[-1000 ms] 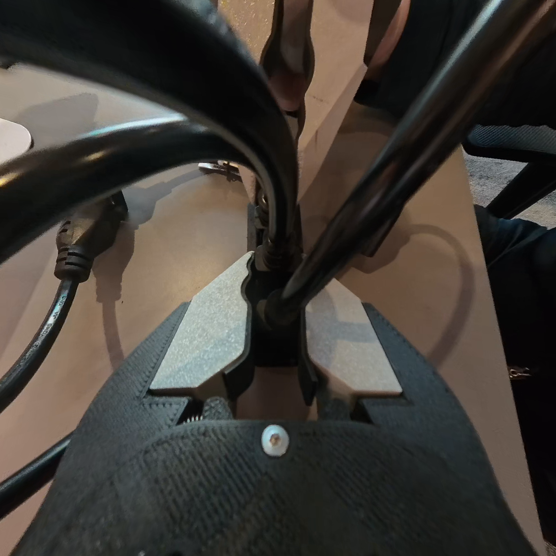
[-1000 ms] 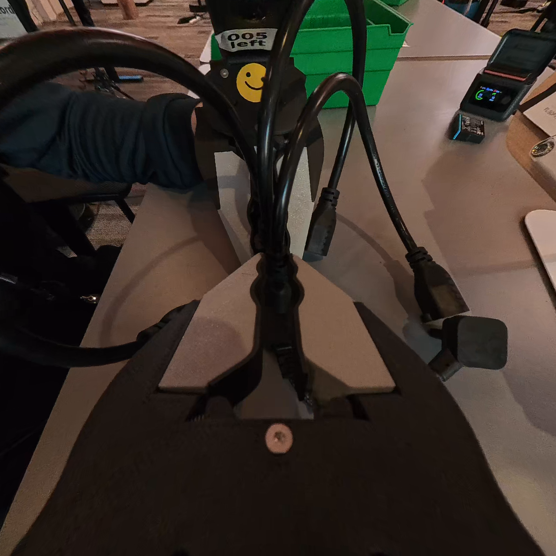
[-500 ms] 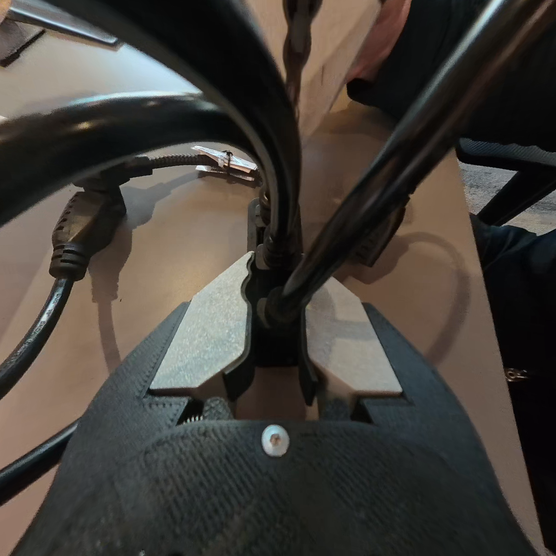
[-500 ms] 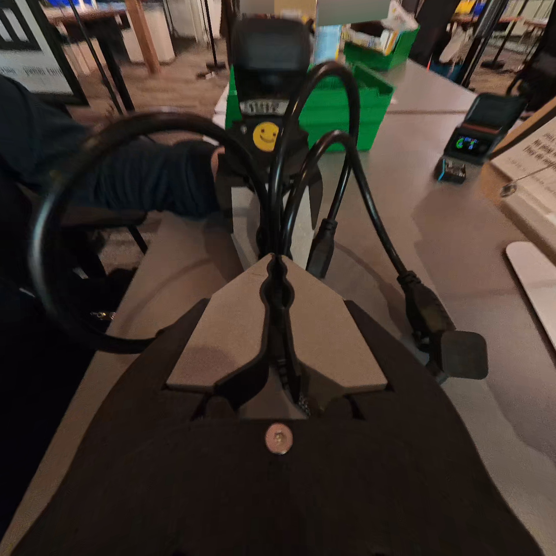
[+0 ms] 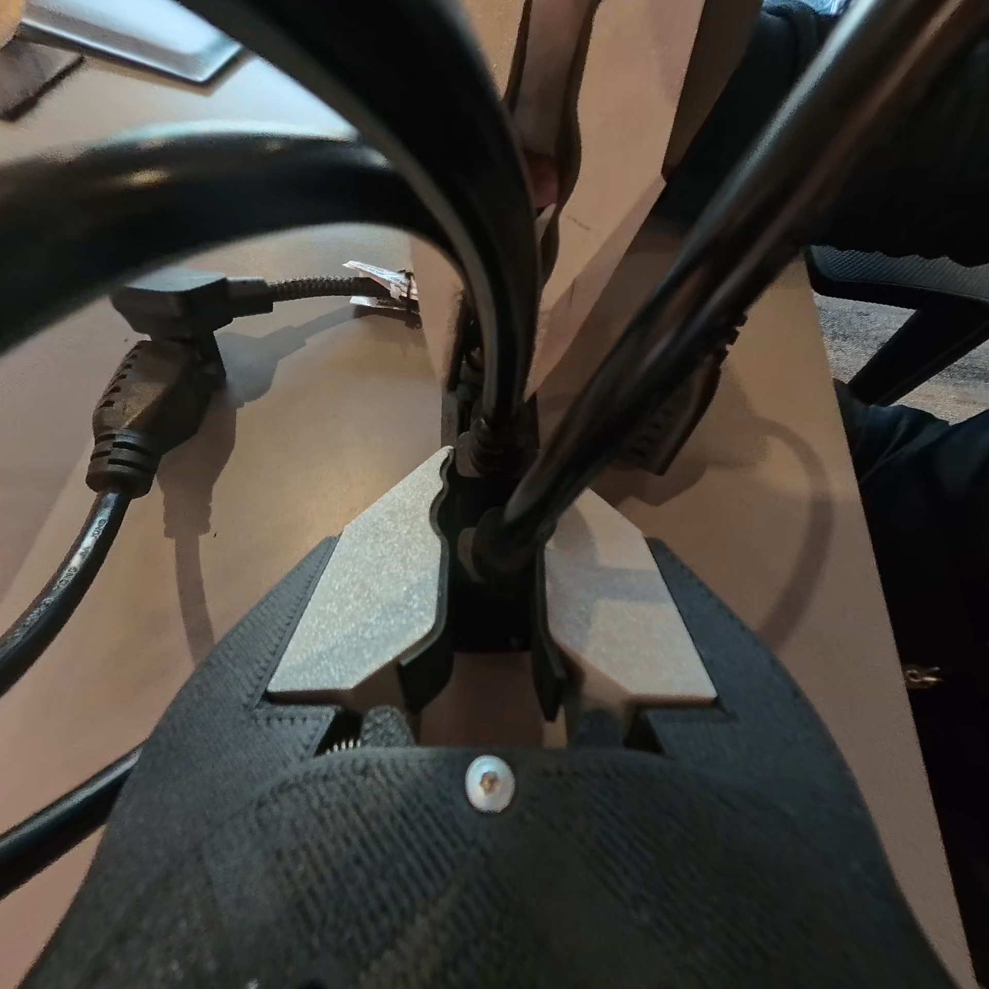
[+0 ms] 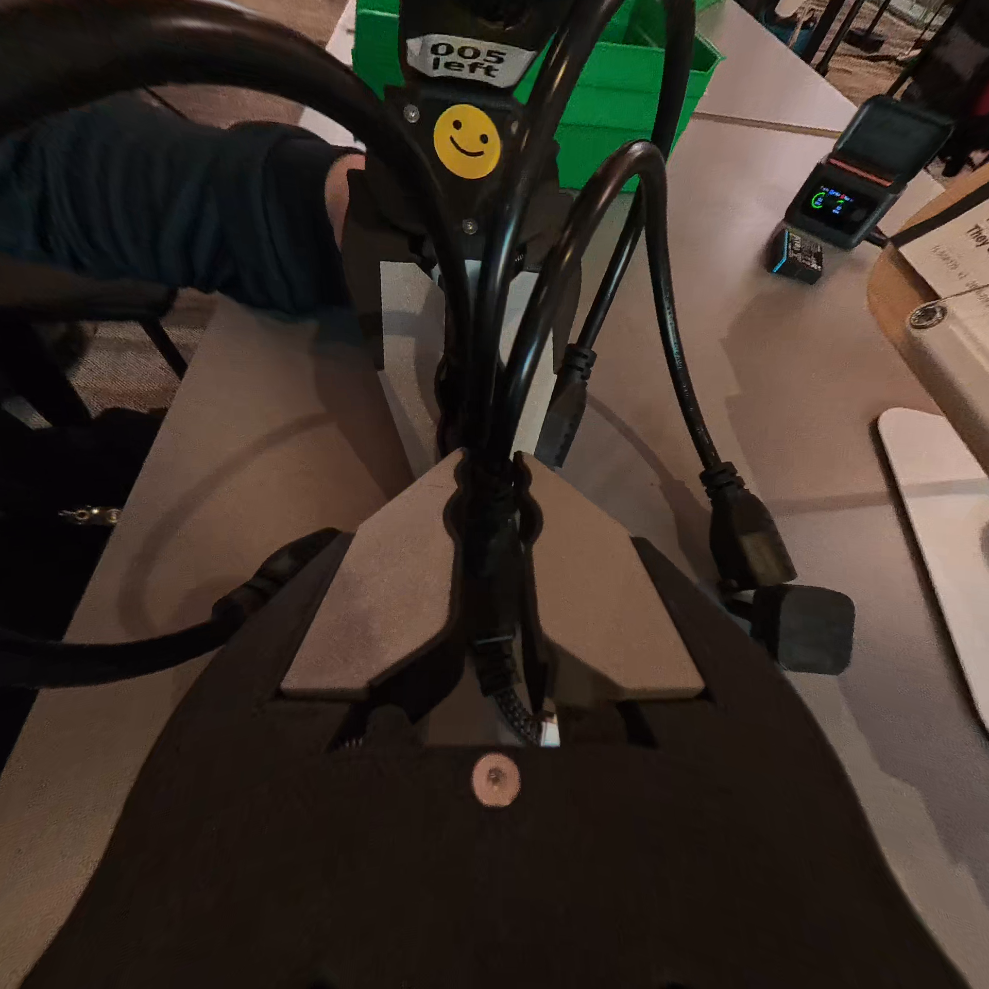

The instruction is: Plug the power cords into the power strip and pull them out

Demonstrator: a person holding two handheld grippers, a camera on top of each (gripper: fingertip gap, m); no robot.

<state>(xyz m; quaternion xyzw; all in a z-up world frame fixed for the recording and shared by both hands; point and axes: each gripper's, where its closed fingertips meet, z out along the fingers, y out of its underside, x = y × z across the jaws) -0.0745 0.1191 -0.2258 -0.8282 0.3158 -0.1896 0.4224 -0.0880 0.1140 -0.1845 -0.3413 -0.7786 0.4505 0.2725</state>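
Note:
My left gripper [image 5: 492, 535] is shut on one end of a narrow black power strip [image 5: 492, 605]. Two black cords [image 5: 497, 439] stand plugged into the strip and arch up close to the lens. My right gripper [image 6: 492, 514] is shut on the strip's other end [image 6: 495, 578], where a braided cable [image 6: 514, 706] leaves it. The left gripper [image 6: 465, 374], with a yellow smiley sticker, faces me in the right wrist view. Loose cord ends [image 6: 749, 546] hang down to the table beside a flat black plug [image 6: 803, 626]. That plug also shows in the left wrist view [image 5: 171, 299].
The grey table [image 6: 267, 428] carries a green bin [image 6: 631, 96] at the back. A small device with a lit screen [image 6: 856, 187], a wooden board with paper [image 6: 952, 257] and a white slab [image 6: 942, 514] lie to the right. A person's dark sleeve [image 6: 160, 203] is at the left. The tips of one gripper are about 4 cm away from the tips of the other. Left tips and right tips are each some 12 cm from the flat black plug [image 6: 803, 626].
Both grippers keep their hold on the strip. The right wrist view has tilted down and come nearer the left gripper. The flat plug and braided cable have come further into the left wrist view.

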